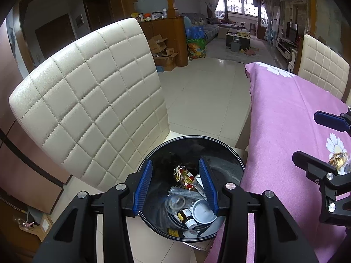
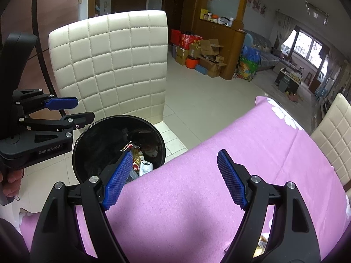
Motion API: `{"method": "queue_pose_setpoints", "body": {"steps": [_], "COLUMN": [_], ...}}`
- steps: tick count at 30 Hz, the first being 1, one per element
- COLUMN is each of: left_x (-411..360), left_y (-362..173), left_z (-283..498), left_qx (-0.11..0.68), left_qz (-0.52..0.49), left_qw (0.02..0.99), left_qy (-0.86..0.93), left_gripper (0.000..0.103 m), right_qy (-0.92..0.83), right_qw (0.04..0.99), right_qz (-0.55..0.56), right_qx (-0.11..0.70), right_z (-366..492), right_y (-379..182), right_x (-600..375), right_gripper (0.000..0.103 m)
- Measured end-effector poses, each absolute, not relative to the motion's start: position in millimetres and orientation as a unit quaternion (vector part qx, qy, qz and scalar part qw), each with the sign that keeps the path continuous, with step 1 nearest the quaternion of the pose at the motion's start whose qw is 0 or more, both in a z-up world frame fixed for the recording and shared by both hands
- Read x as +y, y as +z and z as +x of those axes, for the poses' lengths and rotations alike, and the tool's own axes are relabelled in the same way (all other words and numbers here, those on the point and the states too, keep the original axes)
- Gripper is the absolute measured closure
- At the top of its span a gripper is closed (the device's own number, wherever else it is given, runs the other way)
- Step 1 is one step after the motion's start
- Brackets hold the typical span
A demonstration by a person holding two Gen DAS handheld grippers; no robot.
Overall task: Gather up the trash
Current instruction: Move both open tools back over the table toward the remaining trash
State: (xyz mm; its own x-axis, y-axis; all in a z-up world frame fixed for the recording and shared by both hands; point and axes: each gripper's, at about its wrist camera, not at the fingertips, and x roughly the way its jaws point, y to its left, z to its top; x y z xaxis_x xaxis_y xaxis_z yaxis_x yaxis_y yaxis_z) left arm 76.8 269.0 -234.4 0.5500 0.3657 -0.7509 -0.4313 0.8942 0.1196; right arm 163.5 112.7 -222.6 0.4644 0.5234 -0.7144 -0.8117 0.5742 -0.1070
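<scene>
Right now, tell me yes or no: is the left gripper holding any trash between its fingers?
No, the left gripper hangs open over the black bin, its blue fingers apart with nothing clamped between them.

A glossy black plastic bin [image 1: 230, 160] holds shiny foil wrappers [image 1: 183, 175]. The bench [image 1: 285, 120] wears matt pink cloth beside a quilted cream leather-look chair [image 1: 92, 100]. The fingers [image 2: 119, 178] carry ribbed blue rubbery pads.

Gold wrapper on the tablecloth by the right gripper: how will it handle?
The gold wrapper looks crinkled and thin, so probably light and floppy. Its glossy foil may slip between the pads. The right gripper stands open beside it.
</scene>
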Motion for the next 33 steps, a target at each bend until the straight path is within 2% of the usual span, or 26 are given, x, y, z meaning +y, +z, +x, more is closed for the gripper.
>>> {"method": "queue_pose_setpoints", "body": {"steps": [10, 11, 13, 18, 26, 31, 33], "left_x": [245.3, 241.2, 226.7, 182.3, 106.0, 67.3, 56.9], "left_y": [-235.2, -236.1, -237.3, -240.9, -248.4, -252.7, -254.8], "left_z": [77.7, 78.1, 80.4, 89.3, 106.7, 124.5, 133.9], "left_qx": [0.430, 0.432, 0.435, 0.443, 0.457, 0.458, 0.460], "left_qz": [-0.042, -0.042, -0.036, -0.017, 0.021, 0.040, 0.047], "left_qw": [0.880, 0.881, 0.882, 0.887, 0.889, 0.888, 0.886], "left_qy": [0.196, 0.190, 0.176, 0.124, 0.032, -0.013, -0.026], "left_gripper": [0.058, 0.057, 0.041, 0.029, 0.026, 0.022, 0.022], "right_qy": [0.378, 0.372, 0.359, 0.314, 0.215, 0.147, 0.127], "right_qw": [0.838, 0.840, 0.845, 0.859, 0.881, 0.890, 0.893], "right_qz": [-0.218, -0.216, -0.214, -0.209, -0.177, -0.144, -0.134], "right_qx": [0.327, 0.330, 0.334, 0.347, 0.382, 0.406, 0.410], "right_z": [155.2, 153.8, 151.5, 147.9, 153.4, 162.6, 166.3], "right_y": [-219.6, -220.0, -221.1, -226.0, -238.7, -248.9, -251.8], "right_x": [82.0, 75.4, 62.7, 22.4, -64.5, -121.4, -138.9], "right_gripper": [0.026, 0.027, 0.030, 0.034, 0.034, 0.032, 0.021]}}
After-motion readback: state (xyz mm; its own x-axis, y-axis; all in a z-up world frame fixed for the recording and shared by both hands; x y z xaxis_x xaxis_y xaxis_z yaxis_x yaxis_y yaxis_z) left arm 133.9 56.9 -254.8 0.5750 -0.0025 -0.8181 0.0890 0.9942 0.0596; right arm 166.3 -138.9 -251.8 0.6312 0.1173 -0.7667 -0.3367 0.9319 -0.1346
